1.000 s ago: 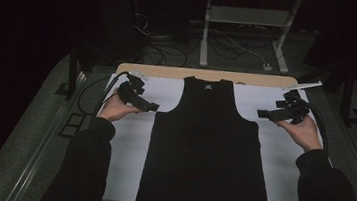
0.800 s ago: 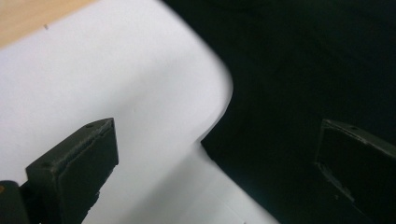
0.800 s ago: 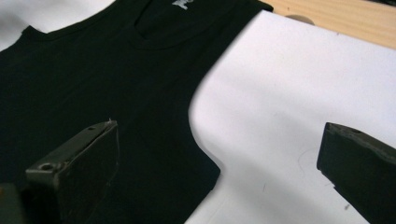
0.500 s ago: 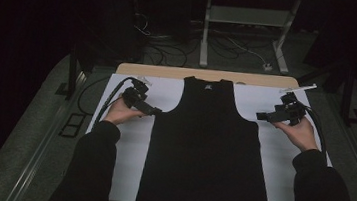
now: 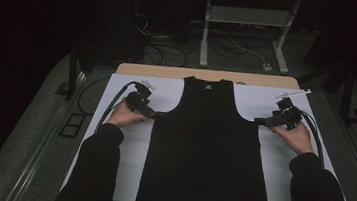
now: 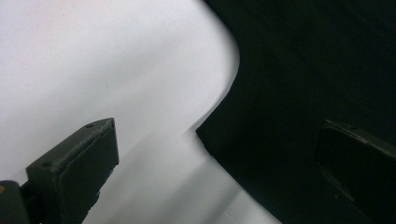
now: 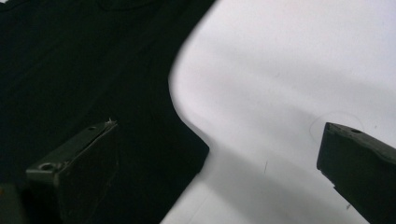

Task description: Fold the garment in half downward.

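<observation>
**Two grippers closed in on the armpit corners**

High view: both have slid inward since a second ago. Left gripper and right gripper reach the black tank top, flat on the white sheet; bare sheet outside each.

Left gripper view: jaws spread, straddling the corner.

Right gripper view: same, jaws wide.

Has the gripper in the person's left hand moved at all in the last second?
Yes. The left gripper has slid inward over the white sheet, its tips now at the armhole corner of the black tank top, which lies unmoved.
</observation>
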Demonstrator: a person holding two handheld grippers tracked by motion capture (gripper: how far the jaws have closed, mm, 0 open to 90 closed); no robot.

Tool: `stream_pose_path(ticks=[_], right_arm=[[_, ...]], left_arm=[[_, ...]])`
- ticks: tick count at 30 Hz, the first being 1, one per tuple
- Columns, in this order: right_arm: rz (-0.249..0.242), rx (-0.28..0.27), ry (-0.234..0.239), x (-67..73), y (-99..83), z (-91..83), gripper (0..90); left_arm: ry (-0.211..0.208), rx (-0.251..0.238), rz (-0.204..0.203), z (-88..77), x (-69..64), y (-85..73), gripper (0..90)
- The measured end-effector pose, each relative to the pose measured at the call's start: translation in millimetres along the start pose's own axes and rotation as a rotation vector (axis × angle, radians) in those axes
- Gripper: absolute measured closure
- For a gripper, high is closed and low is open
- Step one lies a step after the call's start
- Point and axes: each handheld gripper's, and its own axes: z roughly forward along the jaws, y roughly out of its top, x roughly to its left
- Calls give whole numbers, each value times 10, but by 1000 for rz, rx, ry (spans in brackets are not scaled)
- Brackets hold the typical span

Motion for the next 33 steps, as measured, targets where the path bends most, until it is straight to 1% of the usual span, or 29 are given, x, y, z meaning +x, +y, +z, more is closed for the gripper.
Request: stream_pose_path(ticks=[2, 3, 4, 6, 8, 9, 10, 11, 12, 13, 14, 15, 16, 19, 23, 25, 26, 27, 28, 29, 30, 33], right_arm=[[0, 0, -2, -7, -13, 7, 0], [1, 1, -3, -7, -17, 7, 0], [-2, 3, -3, -7, -23, 11, 0], [-4, 2, 1, 0, -28, 17, 0], [-6, 8, 2, 12, -32, 26, 0], [-9, 7, 10, 20, -33, 36, 23], [-9, 7, 10, 20, -33, 36, 23], [-12, 5, 22, 22, -35, 38, 45], [-10, 5, 47, 33, -37, 53, 75], [-10, 5, 47, 33, -37, 53, 75], [-16, 14, 57, 45, -39, 71, 104], [-16, 14, 57, 45, -39, 71, 104], [-18, 18, 61, 53, -40, 81, 117], [-25, 28, 73, 74, -46, 95, 149], [-46, 40, 91, 90, -55, 108, 213], [-55, 45, 87, 101, -62, 111, 234], [-59, 50, 82, 108, -70, 117, 259], [-59, 50, 82, 108, -70, 117, 259], [-59, 50, 81, 109, -73, 118, 277], [-51, 41, 82, 104, -83, 116, 305], [-51, 41, 82, 104, -83, 116, 326], [-46, 32, 76, 99, -93, 115, 396]], left_arm=[[-7, 7, -23, 25, 8, -26, 0], [-9, 7, -22, 37, 17, -42, 0], [-11, 2, -32, 47, 15, -56, 0], [-20, 9, -36, 68, 18, -68, 0], [-24, 16, -31, 83, 10, -72, 0], [-24, 18, -20, 89, -2, -67, 0], [-24, 18, -20, 89, -2, -67, 5], [-25, 13, -13, 89, -15, -64, 5], [-22, 12, 3, 85, -28, -55, 41], [-22, 12, 3, 85, -28, -55, 56], [-19, 8, 6, 84, -37, -50, 83], [-19, 3, 8, 83, -50, -47, 83], [-24, -2, 16, 78, -59, -43, 109], [-36, -14, 16, 77, -69, -37, 145], [-42, -15, 19, 76, -71, -39, 210], [-37, -5, 24, 78, -73, -40, 254], [-35, -3, 27, 88, -79, -43, 290], [-36, 1, 36, 92, -80, -44, 290], [-28, 4, 39, 96, -86, -44, 303], [-26, 1, 43, 93, -89, -43, 348], [-26, 0, 42, 94, -90, -42, 348], [-14, -1, 43, 95, -99, -38, 413]])
